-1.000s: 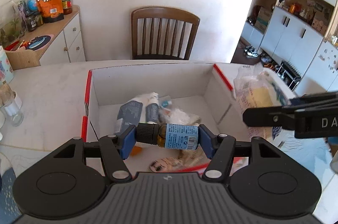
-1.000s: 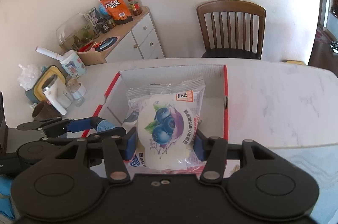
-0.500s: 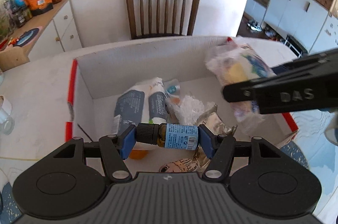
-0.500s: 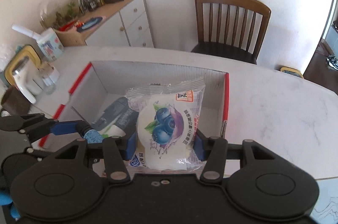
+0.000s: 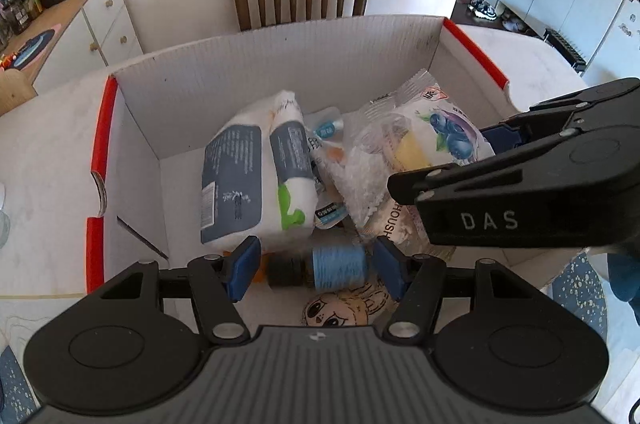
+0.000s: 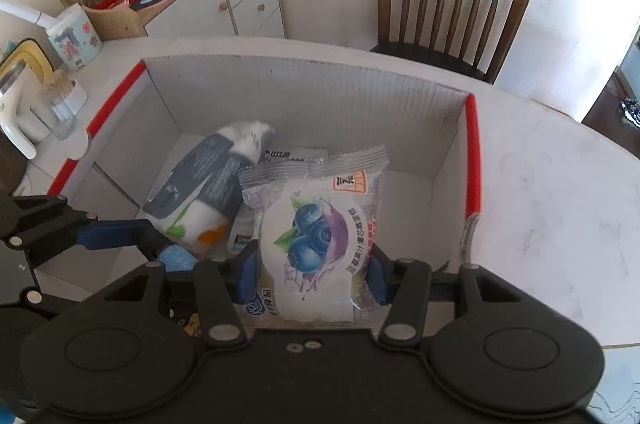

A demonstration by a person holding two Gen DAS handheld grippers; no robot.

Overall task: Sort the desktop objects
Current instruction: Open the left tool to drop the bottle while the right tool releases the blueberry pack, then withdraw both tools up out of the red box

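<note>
Left wrist view: left gripper [image 5: 316,270] tilts down over the box [image 5: 280,64], pads apart, blurred bottle [image 5: 320,269] lying crosswise between them. Right gripper [image 6: 312,274] pinches the blueberry packet [image 6: 320,244] upright.

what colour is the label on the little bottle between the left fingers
Light blue, on a dark bottle with a black cap; the left wrist view shows it best, though blurred.

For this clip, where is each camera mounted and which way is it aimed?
Left wrist: on the left gripper, angled down into the cardboard box; its jaws span a small bottle.
Right wrist: on the right gripper, same downward aim, gripping a blueberry snack packet.
Shared: box, wooden chair, each other's gripper.
</note>
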